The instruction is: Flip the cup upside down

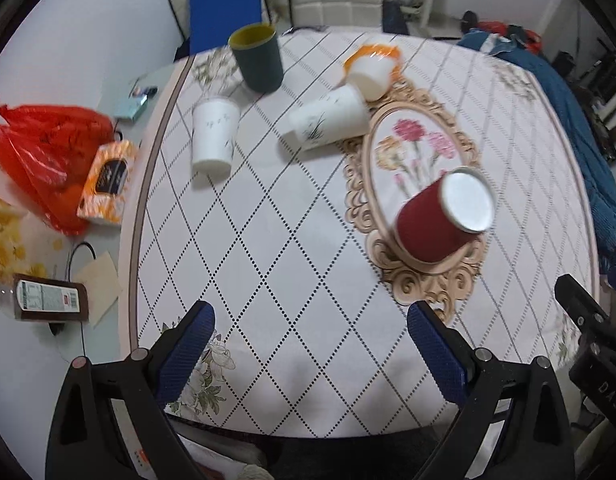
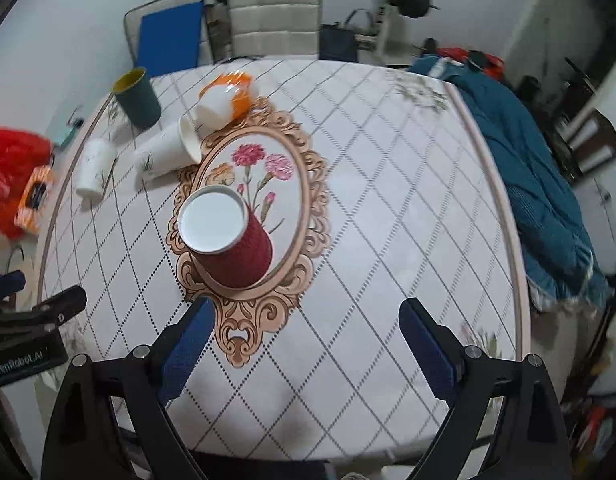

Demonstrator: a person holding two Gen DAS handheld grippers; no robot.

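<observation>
Right wrist view has the dark red ribbed paper cup standing upright, white inside facing up, on the oval flower medallion of the patterned tablecloth, around 11 o'clock from the right gripper. That claw's spread wide with nothing in it. Same for the left gripper, released, cup at its 1 o'clock.

Left black two-finger gripper with blue padded fingers: jaws spread wide, nothing between them, hovering above table. Right black two-finger gripper with blue padded fingers: same pose, jaws wide, empty (each gripper's body shows at edge of other's view).
</observation>
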